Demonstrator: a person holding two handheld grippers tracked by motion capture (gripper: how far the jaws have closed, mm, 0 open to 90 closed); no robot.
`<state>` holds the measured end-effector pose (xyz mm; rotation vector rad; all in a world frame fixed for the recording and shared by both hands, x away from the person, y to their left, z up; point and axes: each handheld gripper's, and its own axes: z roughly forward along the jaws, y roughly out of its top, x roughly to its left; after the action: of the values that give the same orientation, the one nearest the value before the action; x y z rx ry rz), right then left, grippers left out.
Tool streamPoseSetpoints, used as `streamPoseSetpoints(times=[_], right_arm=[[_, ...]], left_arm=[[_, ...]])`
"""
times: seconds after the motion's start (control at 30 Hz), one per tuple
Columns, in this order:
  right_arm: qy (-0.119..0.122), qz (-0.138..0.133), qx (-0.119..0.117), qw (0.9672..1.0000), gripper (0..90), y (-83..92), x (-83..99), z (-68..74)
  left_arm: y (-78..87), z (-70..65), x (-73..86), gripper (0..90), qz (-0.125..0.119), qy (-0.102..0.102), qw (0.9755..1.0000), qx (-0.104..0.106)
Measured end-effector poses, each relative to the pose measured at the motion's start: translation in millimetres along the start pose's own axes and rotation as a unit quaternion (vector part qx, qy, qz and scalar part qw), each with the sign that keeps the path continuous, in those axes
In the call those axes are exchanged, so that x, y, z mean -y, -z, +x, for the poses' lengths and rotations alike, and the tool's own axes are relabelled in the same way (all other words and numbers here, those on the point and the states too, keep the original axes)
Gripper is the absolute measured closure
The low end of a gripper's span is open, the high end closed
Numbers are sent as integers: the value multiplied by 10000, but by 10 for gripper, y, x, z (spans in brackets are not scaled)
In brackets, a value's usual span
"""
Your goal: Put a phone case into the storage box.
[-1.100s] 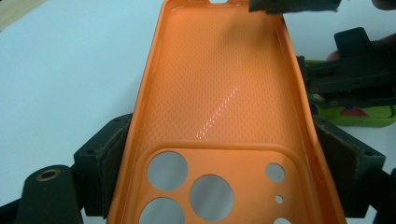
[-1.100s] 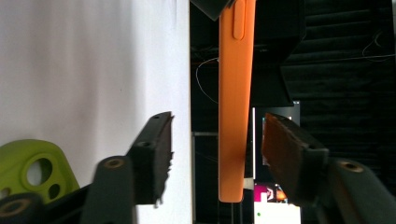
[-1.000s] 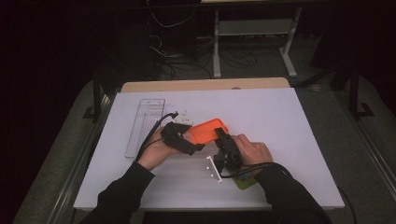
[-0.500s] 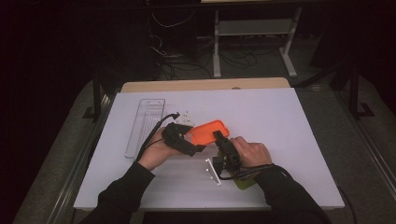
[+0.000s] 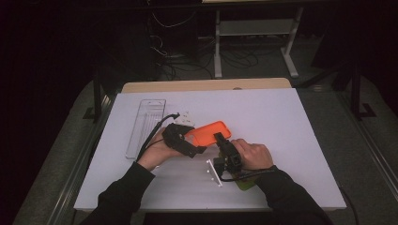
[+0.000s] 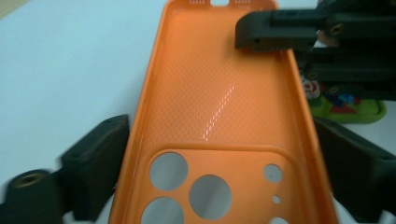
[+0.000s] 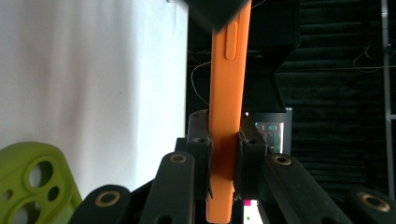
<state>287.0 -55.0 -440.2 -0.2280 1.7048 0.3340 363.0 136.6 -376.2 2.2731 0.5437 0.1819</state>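
An orange phone case is held above the white table, between my two grippers. In the left gripper view its hollow inside faces the camera, camera holes nearest. My left gripper flanks its long edges; the jaws have just been opening and stand slightly off them. My right gripper has just been closing and is shut on the case's side wall, its pads pinching the rim. That gripper shows as a black jaw over the case's far end.
A green phone case lies under the right hand near the table's front edge. A clear plastic package lies at the left, with a small white piece beside it. White bits lie before the grippers.
The right gripper's jaws have drawn in on the orange case's rim. Both hands and the case stay where they were.
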Motion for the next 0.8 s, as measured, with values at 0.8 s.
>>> streamPoseSetpoints(times=[0.8], right_arm=[[-1222, 298, -478, 9909, 777, 3, 275, -218]], left_arm=[[128, 111, 68, 0, -258, 129, 9996, -58]])
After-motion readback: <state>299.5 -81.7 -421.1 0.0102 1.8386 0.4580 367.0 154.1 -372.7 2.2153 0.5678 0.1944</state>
